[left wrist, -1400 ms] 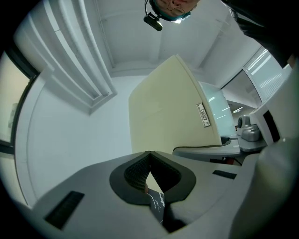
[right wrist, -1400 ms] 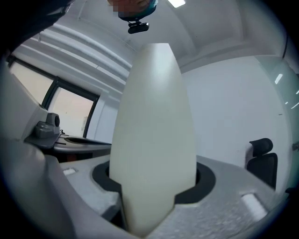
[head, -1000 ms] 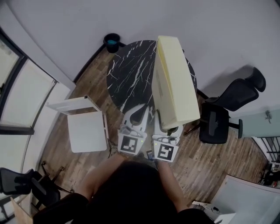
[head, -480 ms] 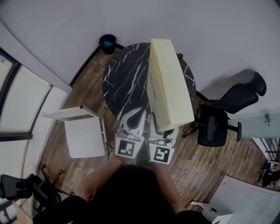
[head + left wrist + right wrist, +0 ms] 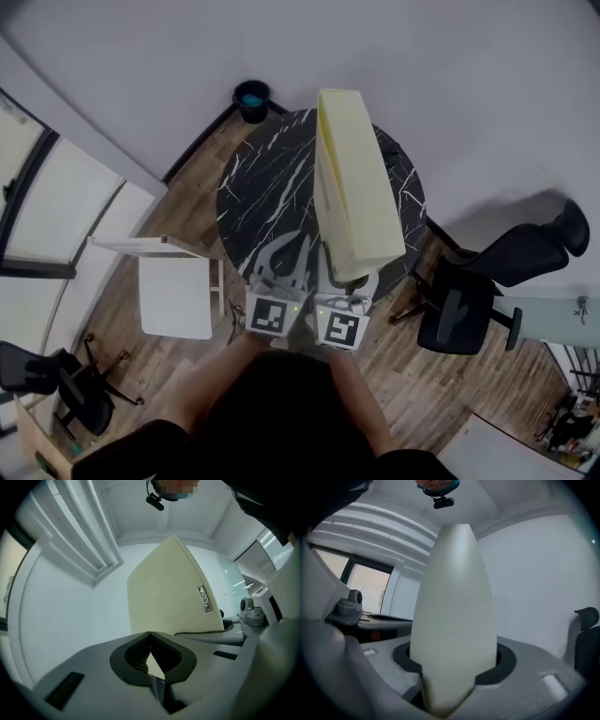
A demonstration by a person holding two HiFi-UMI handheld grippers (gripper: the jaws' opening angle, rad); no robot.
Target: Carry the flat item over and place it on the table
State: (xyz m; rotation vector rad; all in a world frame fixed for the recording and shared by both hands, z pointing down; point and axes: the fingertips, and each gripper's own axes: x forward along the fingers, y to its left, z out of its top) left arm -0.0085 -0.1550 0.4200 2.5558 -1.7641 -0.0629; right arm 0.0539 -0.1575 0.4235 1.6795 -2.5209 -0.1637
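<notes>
White chair (image 5: 173, 298) left, office chair (image 5: 467, 302) right of marble table (image 5: 267, 183). My right gripper (image 5: 349, 277), level, clamps the cream slab (image 5: 352, 183) on edge; my left gripper (image 5: 292, 247) is closed, empty.

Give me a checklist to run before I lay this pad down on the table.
1. Right hand-held gripper shut on the pad: ok.
2. Pad over the table: ok, judging by the head view.
3. Pad lying flat: not ok, it stands on edge.
4. Spot on the table under the pad free: cannot tell, hidden by the pad.
5. Left hand-held gripper free to steady the pad: ok, shut with nothing in it.
</notes>
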